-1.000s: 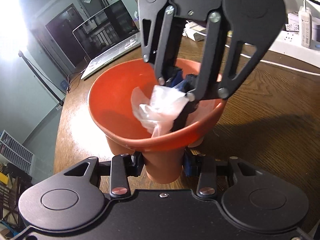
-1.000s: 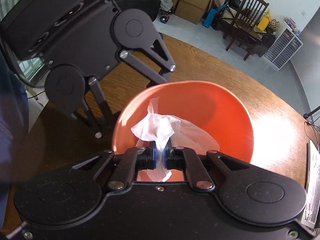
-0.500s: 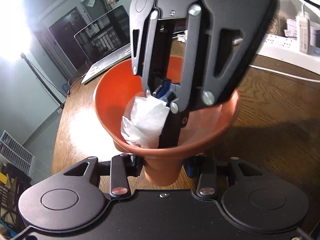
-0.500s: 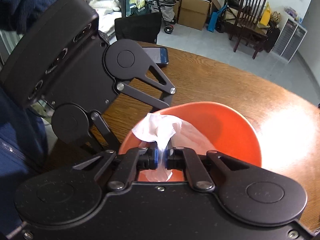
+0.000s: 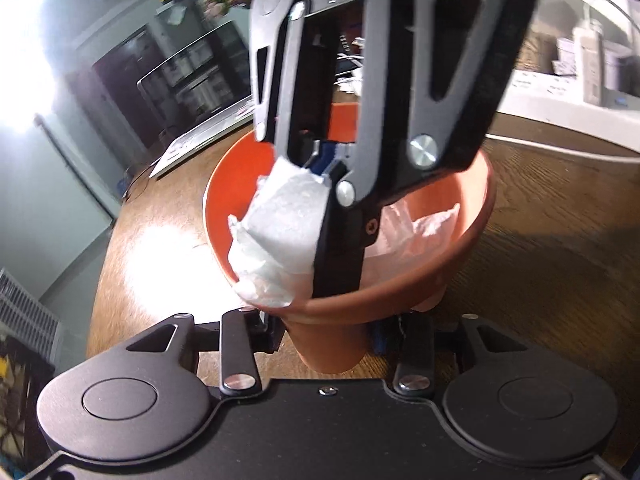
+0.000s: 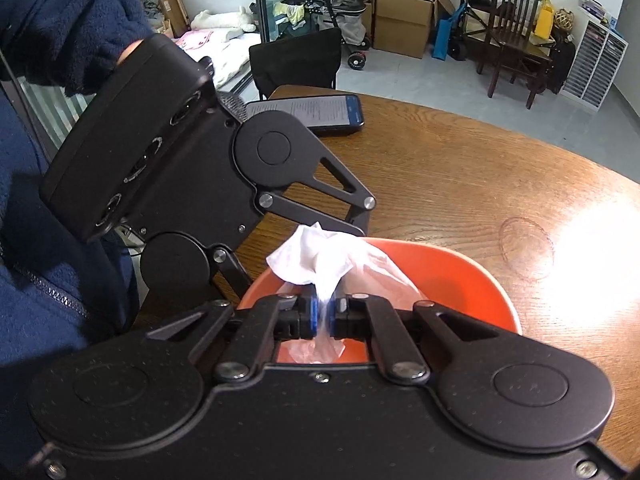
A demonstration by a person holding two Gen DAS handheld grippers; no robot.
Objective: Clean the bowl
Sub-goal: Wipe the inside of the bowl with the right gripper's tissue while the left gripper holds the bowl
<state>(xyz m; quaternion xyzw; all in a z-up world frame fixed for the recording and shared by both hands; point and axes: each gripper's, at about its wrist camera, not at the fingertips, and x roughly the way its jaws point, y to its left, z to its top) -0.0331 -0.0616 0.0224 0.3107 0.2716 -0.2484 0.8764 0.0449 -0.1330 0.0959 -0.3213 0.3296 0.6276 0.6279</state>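
An orange bowl (image 5: 404, 300) is held up by its foot in my left gripper (image 5: 328, 332), whose jaws are closing on that foot, one pad pressing each side. Over the bowl, my right gripper (image 5: 328, 168) points steeply down, shut on a crumpled white tissue (image 5: 280, 236). The tissue lies against the bowl's near-left inner wall and bulges over the rim. In the right wrist view, the tissue (image 6: 320, 256) sticks up from between the blue pads of my right gripper (image 6: 324, 316), above the bowl (image 6: 460, 280).
The wooden table (image 6: 480, 184) carries a phone (image 6: 316, 110), an open laptop (image 5: 200, 120) and a white power strip (image 5: 560, 96). A person's blue fleece sleeve (image 6: 60, 20) holds the left tool. A chair and boxes stand beyond the table.
The right gripper has dragged the tissue from the bowl's middle to its near-left wall, where it now spills over the rim. The bowl stays gripped by its foot.
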